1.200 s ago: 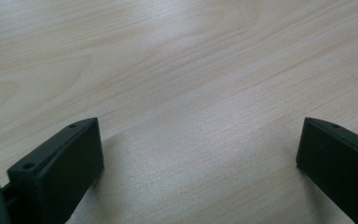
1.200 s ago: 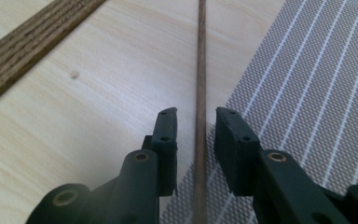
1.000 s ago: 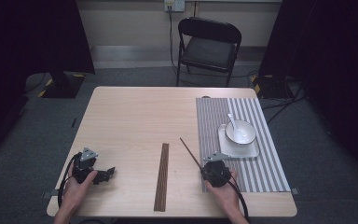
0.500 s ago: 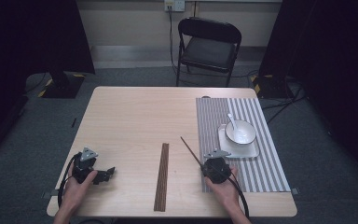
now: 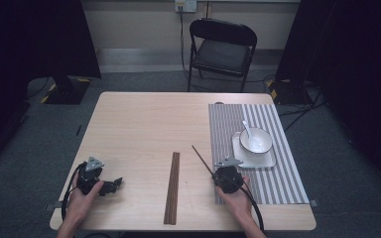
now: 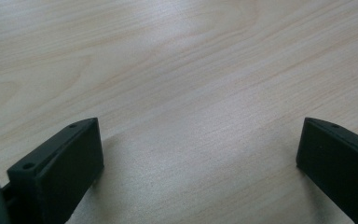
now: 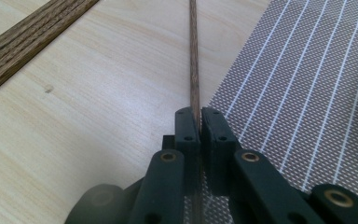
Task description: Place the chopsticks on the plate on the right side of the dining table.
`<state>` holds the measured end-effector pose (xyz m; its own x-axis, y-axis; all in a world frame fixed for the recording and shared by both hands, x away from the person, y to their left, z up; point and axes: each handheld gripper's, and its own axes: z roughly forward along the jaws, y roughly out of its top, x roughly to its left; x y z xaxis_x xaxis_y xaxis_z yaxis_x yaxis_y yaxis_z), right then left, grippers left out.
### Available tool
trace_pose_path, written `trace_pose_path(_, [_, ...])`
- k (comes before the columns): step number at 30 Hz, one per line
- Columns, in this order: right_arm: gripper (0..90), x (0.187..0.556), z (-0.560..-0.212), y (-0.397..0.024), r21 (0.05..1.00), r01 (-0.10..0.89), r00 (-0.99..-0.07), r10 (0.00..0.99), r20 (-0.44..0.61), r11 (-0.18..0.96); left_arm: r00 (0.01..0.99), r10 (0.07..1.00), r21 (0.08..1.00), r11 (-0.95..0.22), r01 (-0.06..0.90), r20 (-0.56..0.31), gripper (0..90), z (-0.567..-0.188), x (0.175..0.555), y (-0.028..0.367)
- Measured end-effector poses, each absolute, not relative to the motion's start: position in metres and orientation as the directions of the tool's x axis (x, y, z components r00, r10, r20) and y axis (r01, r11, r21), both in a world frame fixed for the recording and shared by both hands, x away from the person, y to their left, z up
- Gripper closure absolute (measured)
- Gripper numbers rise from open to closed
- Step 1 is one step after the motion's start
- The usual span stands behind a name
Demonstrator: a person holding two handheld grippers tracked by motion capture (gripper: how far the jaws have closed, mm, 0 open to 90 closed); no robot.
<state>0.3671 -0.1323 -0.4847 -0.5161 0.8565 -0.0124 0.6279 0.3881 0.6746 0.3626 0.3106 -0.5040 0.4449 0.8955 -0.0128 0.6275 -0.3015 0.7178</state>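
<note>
Between your right tool's [image 7: 199, 122] pads, you're pinching one chopstick [image 7: 194, 56] near its end; it's risking swivelling loose. Left tool [image 6: 198, 154] is sitting spread.

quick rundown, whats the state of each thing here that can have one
right claw: shut on the single chopstick
single chopstick: gripped at one end, pointing away over the table
left claw: open, nothing between the jaws
bundle of chopsticks: flat on the table, untouched
bowl: upright on the square plate, spoon in it
folding chair: unfolded, nobody on it
</note>
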Motion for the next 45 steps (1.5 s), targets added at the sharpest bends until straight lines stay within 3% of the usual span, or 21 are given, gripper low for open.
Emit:
trace_pose_path(23, [85.9,0.372,-0.466,-0.159,0.703,0.636,-0.463,0.886,0.018,0.318,0.445,0.896,0.718,-0.302,0.627,-0.013,0.0,-0.504,0.363,0.311])
trace_pose_path(45, [85.9,0.394,-0.463,-0.205,0.698,0.681,-0.347,0.937,0.039,0.223,0.445,0.895,0.718,-0.301,0.627,-0.013,0.0,-0.504,0.363,0.311])
